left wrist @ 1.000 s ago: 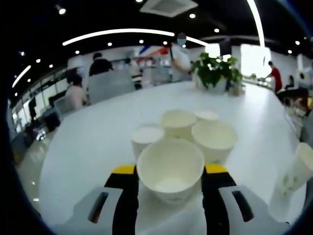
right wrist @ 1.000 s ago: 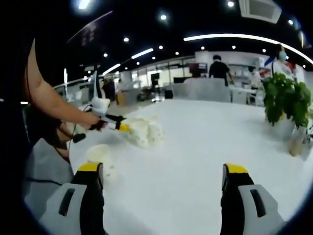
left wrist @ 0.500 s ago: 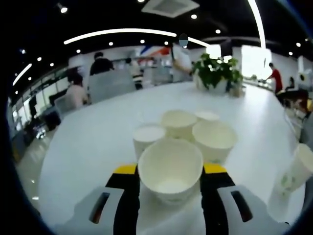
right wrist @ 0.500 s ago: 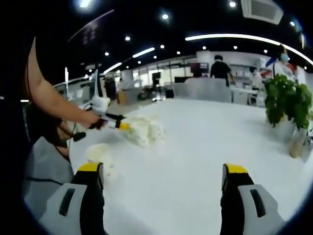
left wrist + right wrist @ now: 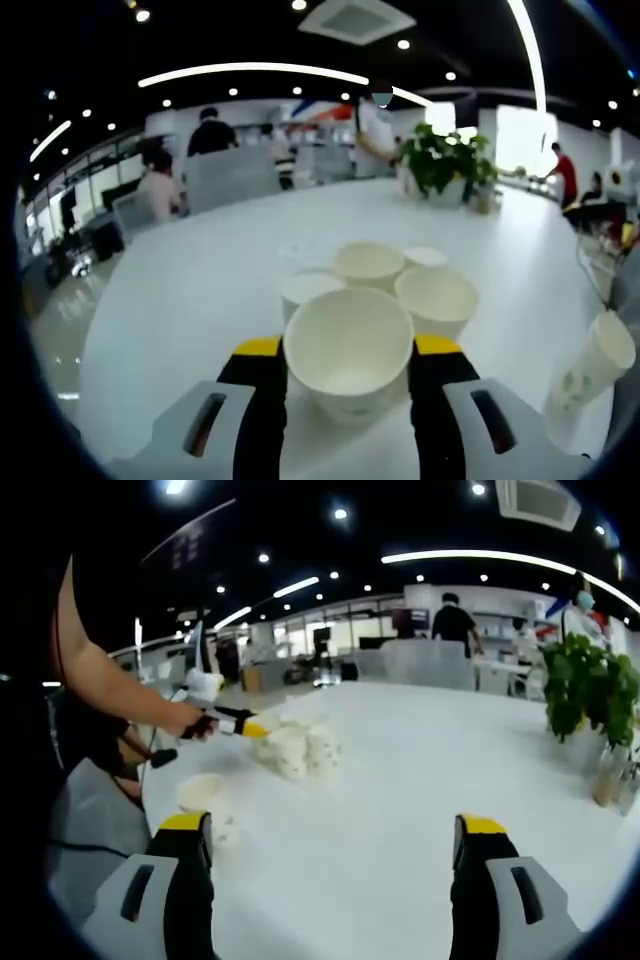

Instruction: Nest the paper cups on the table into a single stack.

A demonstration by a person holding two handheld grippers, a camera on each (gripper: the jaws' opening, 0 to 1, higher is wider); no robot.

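Both views are brightly lit from above by curved ceiling light strips (image 5: 250, 70) and small round downlights, against a dark ceiling. A bright window (image 5: 520, 130) at upper right of the left gripper view is blown out, and the white table (image 5: 400, 780) shows soft glare. Fisheye bending warps the edges, and distant people look soft.

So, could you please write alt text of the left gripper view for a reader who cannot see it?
The left gripper holds a white paper cup upright between its yellow-tipped jaws, above a white table. Just behind stands a cluster of empty cups, and another cup stands apart at the right edge. Farther back are a potted plant and people.
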